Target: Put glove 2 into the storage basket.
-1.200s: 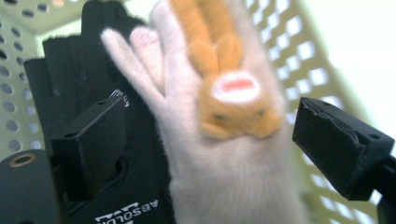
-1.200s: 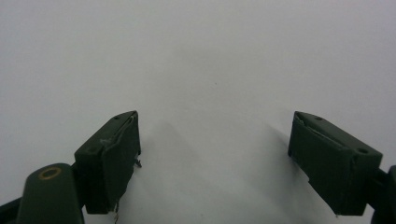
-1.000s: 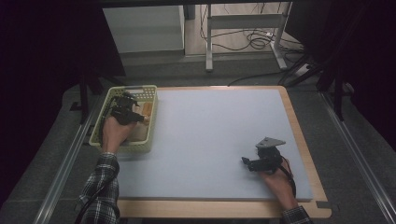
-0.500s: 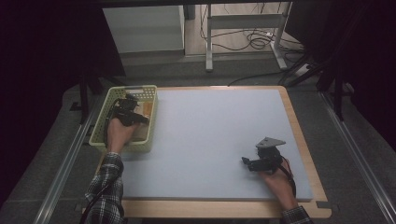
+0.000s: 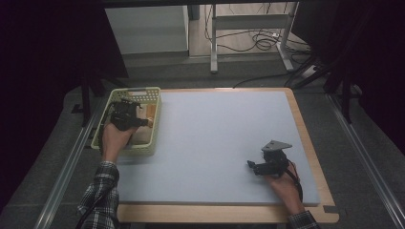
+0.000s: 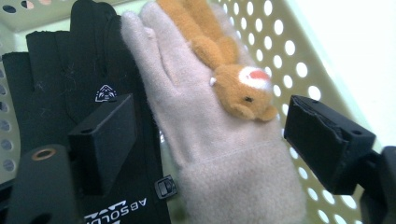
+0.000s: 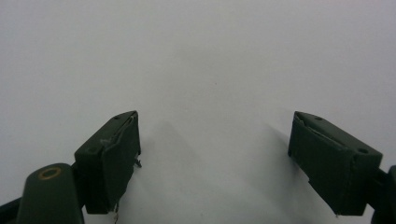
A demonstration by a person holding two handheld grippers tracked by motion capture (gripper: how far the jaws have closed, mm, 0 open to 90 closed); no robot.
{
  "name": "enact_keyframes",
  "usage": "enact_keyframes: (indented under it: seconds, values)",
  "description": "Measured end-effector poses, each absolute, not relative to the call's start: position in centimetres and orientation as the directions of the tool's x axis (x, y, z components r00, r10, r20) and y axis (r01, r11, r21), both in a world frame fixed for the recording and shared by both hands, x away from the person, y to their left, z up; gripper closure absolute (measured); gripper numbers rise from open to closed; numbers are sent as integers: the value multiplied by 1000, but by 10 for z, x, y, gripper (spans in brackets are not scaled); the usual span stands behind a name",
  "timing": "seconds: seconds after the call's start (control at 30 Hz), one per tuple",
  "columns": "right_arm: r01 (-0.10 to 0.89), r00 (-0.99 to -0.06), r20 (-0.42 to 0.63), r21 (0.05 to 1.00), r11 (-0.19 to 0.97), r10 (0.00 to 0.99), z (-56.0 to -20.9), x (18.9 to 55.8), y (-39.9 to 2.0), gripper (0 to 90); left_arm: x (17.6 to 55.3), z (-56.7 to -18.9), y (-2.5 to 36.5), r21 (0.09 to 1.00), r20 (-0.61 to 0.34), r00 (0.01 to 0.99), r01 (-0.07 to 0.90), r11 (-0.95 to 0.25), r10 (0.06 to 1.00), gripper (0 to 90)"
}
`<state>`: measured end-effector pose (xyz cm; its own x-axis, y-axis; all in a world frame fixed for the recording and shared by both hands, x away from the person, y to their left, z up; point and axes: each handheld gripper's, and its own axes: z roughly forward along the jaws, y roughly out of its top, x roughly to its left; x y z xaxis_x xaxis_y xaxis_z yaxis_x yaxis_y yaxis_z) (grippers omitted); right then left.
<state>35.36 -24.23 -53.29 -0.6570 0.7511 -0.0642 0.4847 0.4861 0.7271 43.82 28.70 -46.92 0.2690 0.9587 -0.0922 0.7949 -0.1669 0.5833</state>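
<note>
My left gripper (image 5: 128, 117) hangs inside a pale green perforated basket (image 5: 155, 102) at the table's left. In the left gripper view a beige fleece glove (image 6: 210, 140) with an orange plush animal (image 6: 233, 84) sewn on it lies between the jaws of that gripper (image 6: 210, 128). The jaws have just been opening and the pads stand clear of the glove. A black glove (image 6: 70, 70) lies beside it under the left jaw. My right gripper (image 5: 252, 166) rests low over the mat at the front right, open, with bare mat between its fingers (image 7: 215, 140).
A blue-grey mat (image 5: 215, 133) covers the wooden table (image 5: 313, 152). The basket wall (image 6: 289, 42) rises close to the right jaw in the left gripper view. Beyond the far edge stand a metal frame with cables (image 5: 258, 43) and a white cabinet (image 5: 148, 28).
My left gripper has shifted slightly inside the basket. The right hand and its gripper have stayed where they were.
</note>
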Motion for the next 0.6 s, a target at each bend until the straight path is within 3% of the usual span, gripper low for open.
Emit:
enact_keyframes:
  seconds: [0.6]
  values:
    - [485,-657,-65,725,488,751,-533,354,-242,164,412,-455,287,660,-89,332,726,-194,939,29]
